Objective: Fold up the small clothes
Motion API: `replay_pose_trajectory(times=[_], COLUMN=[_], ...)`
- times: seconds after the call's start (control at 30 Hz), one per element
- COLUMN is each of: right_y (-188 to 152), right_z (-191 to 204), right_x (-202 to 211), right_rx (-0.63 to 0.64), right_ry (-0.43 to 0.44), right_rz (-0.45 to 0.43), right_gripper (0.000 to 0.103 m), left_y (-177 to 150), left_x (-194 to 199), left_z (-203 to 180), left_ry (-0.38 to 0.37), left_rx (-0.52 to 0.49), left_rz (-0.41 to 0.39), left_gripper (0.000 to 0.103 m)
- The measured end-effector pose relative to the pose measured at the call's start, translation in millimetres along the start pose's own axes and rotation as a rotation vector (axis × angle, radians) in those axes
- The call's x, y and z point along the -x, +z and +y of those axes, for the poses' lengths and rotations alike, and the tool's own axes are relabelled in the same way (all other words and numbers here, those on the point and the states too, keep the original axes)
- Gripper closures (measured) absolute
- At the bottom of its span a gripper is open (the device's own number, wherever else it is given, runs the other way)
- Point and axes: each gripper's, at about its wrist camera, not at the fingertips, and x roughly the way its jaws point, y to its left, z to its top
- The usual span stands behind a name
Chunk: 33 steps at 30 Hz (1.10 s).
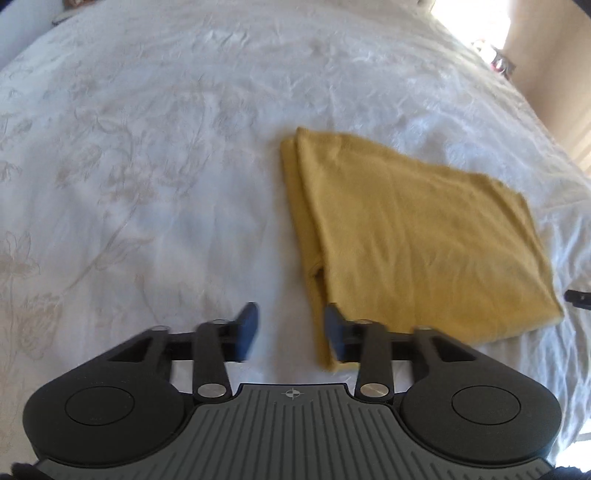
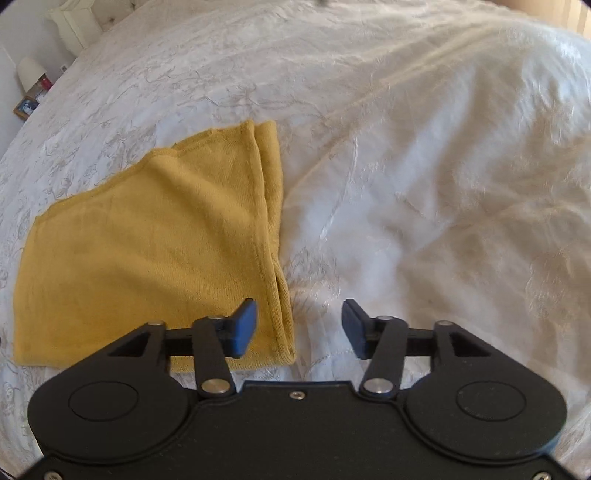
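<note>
1. Lying flat on a white bedspread (image 1: 147, 166) with a faint floral pattern: a mustard-yellow garment (image 1: 413, 240), folded into a rough rectangle.
2. Showing, in the left wrist view, two stacked fold edges running along the garment's left side, with a small gap between layers near the front.
3. Hovering at the garment's near left corner: the left gripper (image 1: 291, 332), jaws spread apart, nothing between them.
4. Overlapping the cloth's edge in that view: the left gripper's right blue pad (image 1: 334, 328); touching or only above it, impossible to tell. Sitting over bare bedspread: the other pad.
5. Poking in at the far right edge of the left wrist view: a small dark object (image 1: 578, 297), too little showing to identify.
6. Hovering at the garment's near right corner: the right gripper (image 2: 299, 328), jaws spread wide, gripping nothing.
7. Sitting over the yellow cloth (image 2: 147, 251) in the right wrist view: its left blue pad (image 2: 243, 328); over white bedding: its right pad.
8. Standing beyond the bed's far left corner in the right wrist view: a small white lamp (image 2: 29, 74) and a framed picture (image 2: 26, 107).
9. Glaring at the top right of the left wrist view: bright window light (image 1: 472, 18).
</note>
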Motion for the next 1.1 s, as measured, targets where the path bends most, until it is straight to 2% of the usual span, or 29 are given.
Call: replay_pose_trajectory(times=[0.03, 0.1, 0.17, 0.2, 0.3, 0.43, 0.57, 0.6, 0.7, 0.77, 0.9, 0.93, 1.0, 1.1], right_y=[2, 7, 16, 20, 30, 40, 51, 54, 62, 72, 101, 109, 121, 124], right_z=[8, 26, 44, 52, 76, 97, 109, 110, 108, 97, 56, 43, 26, 20], right_x=[2, 2, -4, -8, -23, -36, -53, -59, -79, -93, -122, -128, -138, -136], right_rx=[0.03, 0.091, 0.147, 0.174, 0.253, 0.31, 0.367, 0.384, 0.438, 0.453, 0.368, 0.331, 0.288, 0.258], right_ry=[-0.001, -0.003, 0.013, 0.017, 0.033, 0.068, 0.085, 0.083, 0.056, 0.02, -0.064, -0.053, 0.026, 0.064], right_rz=[-0.024, -0.065, -0.09, -0.09, -0.077, -0.074, -0.064, -0.058, -0.046, -0.041, 0.0, 0.017, 0.067, 0.063], right_gripper=[0.037, 0.016, 0.009, 0.009, 0.001, 0.001, 0.001, 0.001, 0.001, 0.001, 0.001, 0.001, 0.001, 0.001], left_y=[4, 12, 20, 26, 34, 29, 13, 9, 1, 0, 2, 2, 0, 1], left_x=[3, 2, -7, -15, -44, -73, -100, -103, -104, -104, -102, -102, -101, -106], left_z=[-8, -27, -47, -56, -77, -85, -71, -69, -72, -72, -69, -69, -69, -72], left_ry=[-0.019, -0.038, -0.034, -0.033, -0.027, -0.008, 0.062, 0.06, 0.064, 0.069, 0.069, 0.07, 0.073, 0.075], left_rx=[-0.004, -0.007, -0.015, -0.019, -0.032, -0.048, -0.019, -0.028, -0.108, -0.118, -0.097, -0.097, -0.098, -0.1], left_rz=[-0.026, -0.069, -0.102, -0.101, -0.033, 0.025, 0.145, 0.147, 0.141, 0.144, 0.151, 0.152, 0.149, 0.142], left_gripper=[0.017, 0.013, 0.011, 0.006, 0.006, 0.006, 0.005, 0.001, 0.0, 0.0, 0.0, 0.0, 0.0, 0.0])
